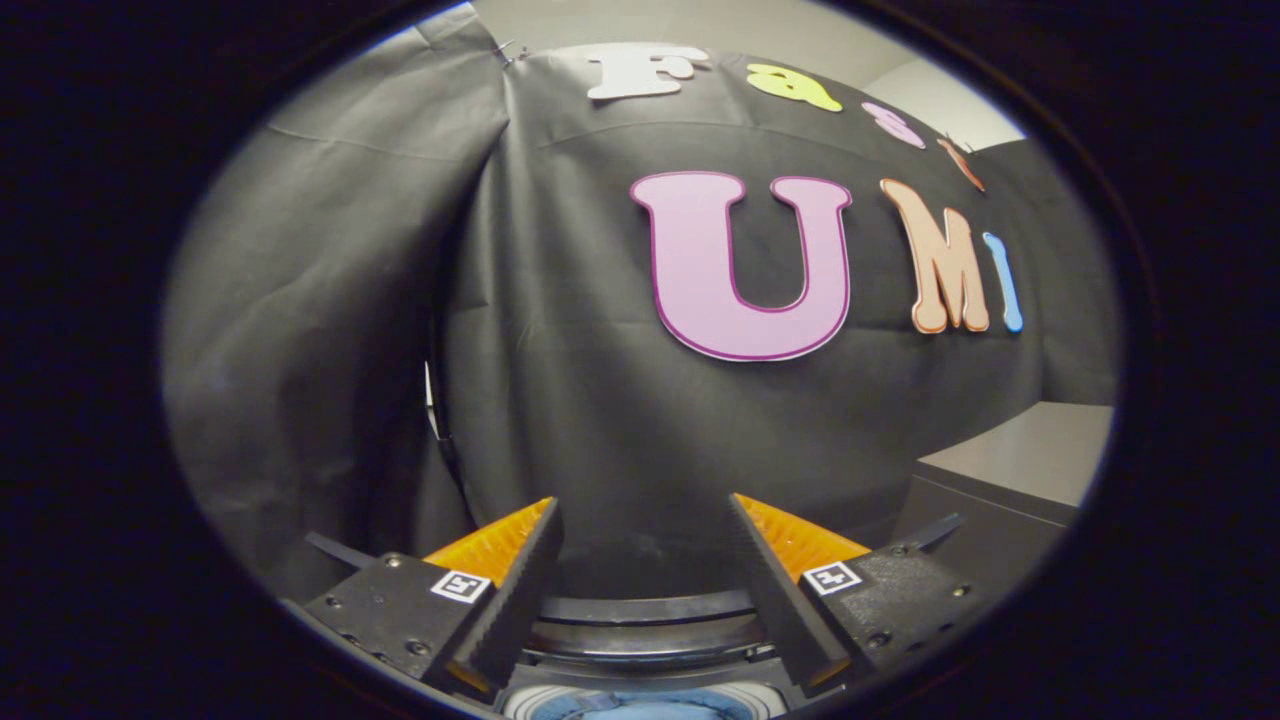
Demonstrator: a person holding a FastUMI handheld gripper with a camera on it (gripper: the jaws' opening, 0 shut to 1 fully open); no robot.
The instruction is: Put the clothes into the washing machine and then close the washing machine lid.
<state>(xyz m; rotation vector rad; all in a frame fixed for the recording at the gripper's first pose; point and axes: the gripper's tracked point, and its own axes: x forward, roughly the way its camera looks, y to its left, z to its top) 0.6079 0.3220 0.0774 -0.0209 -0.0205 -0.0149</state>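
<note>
Gripper view. The gripper (645,545) is held level, looking at the booth's black cloth wall (560,330). Its two fingers (520,590) stand wide apart, with nothing between them and nothing pressed by either pad. Each finger carrier bears a small square black-and-white marker (461,586) on its upper face.

Below the fingers, in the gap between them, lies the top of the washing machine (650,640). A dark curved band, which reads as the raised lid (645,607), crosses from one finger to the other, with a lighter grey curved surface just beneath it. Whether this lid stands fully upright or is partly tilted cannot be told from this angle.

Under that, at the nearest part of the machine, a pale ring marks the rim of the tub opening (520,703). Inside the ring sits light blue fabric, the clothes (640,708), lying in the tub. The opening is not covered by the lid. The fabric is below and behind the fingertips, apart from them.

Beyond the right finger, against the cloth wall, stands a grey cabinet (1020,455) with a flat pale top and a darker front face. A seam where two cloth panels meet runs down the wall beyond the left finger.
</note>
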